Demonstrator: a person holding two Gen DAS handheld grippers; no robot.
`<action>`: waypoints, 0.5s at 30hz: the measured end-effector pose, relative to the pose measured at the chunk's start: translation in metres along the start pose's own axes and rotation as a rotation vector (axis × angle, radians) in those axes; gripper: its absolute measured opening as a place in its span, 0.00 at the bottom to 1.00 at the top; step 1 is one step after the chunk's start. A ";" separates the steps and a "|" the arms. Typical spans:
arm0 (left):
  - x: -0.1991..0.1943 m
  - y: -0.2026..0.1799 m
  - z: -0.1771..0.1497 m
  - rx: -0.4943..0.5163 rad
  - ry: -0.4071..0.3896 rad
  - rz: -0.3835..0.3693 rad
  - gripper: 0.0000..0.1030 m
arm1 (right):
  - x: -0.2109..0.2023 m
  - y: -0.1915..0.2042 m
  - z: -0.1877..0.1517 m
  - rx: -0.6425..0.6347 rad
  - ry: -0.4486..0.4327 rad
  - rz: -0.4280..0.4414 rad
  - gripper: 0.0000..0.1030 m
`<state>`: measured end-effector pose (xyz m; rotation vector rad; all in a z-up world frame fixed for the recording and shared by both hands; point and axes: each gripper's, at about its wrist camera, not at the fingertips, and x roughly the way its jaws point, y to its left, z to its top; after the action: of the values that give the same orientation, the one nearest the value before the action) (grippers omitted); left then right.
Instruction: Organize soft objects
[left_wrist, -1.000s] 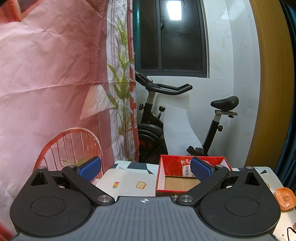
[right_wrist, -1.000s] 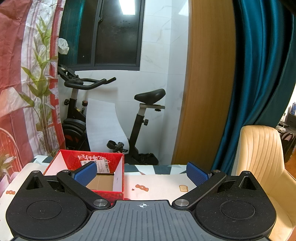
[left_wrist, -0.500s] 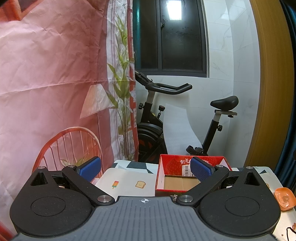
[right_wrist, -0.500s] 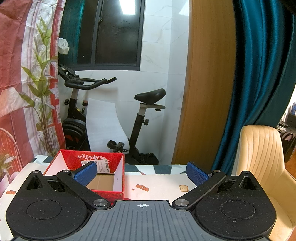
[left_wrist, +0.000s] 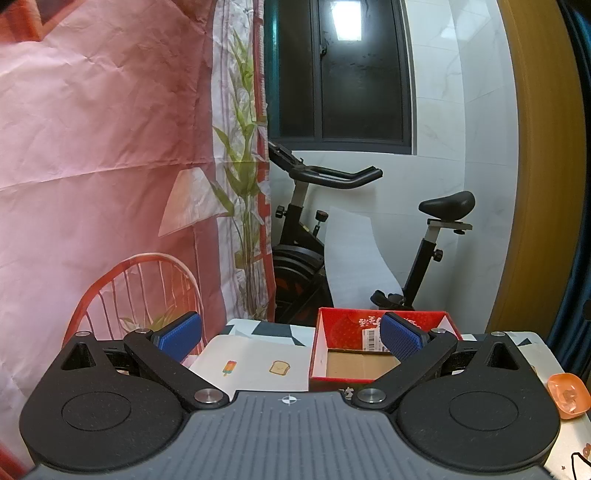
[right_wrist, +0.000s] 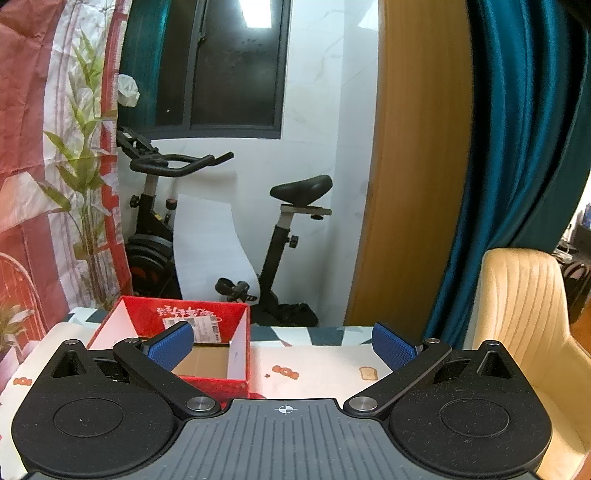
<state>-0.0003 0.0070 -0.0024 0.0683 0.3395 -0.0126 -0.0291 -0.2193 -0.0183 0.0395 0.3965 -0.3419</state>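
An exercise bike (right_wrist: 221, 229) stands against a white tiled wall (right_wrist: 325, 110) below a dark window (right_wrist: 236, 62). A teal curtain (right_wrist: 524, 147) hangs beside a cream chair (right_wrist: 524, 317); a pink printed backdrop (left_wrist: 103, 147) covers the left.

We're in a home: an exercise bike (right_wrist: 207, 229) stands mid-frame against a white tiled wall below a dark window (right_wrist: 236, 62), teal curtains (right_wrist: 517, 147) hang at right, and a cream padded chair (right_wrist: 524, 317) sits lower right.

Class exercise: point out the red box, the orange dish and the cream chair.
red box (left_wrist: 345, 325): left wrist view, inner back wall.
orange dish (left_wrist: 567, 395): left wrist view, centre.
cream chair (right_wrist: 517, 295): right wrist view, backrest.
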 end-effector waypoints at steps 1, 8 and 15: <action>-0.001 -0.001 0.000 0.000 0.000 0.000 1.00 | 0.000 0.001 -0.002 0.002 0.001 0.006 1.00; 0.002 -0.001 -0.002 -0.003 0.009 -0.002 1.00 | -0.003 0.010 -0.012 0.003 0.003 0.013 1.00; 0.007 0.001 -0.006 -0.008 0.019 0.009 1.00 | 0.005 0.000 -0.015 0.081 -0.015 0.096 1.00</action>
<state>0.0048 0.0084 -0.0102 0.0625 0.3580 -0.0019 -0.0308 -0.2188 -0.0343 0.1351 0.3646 -0.2637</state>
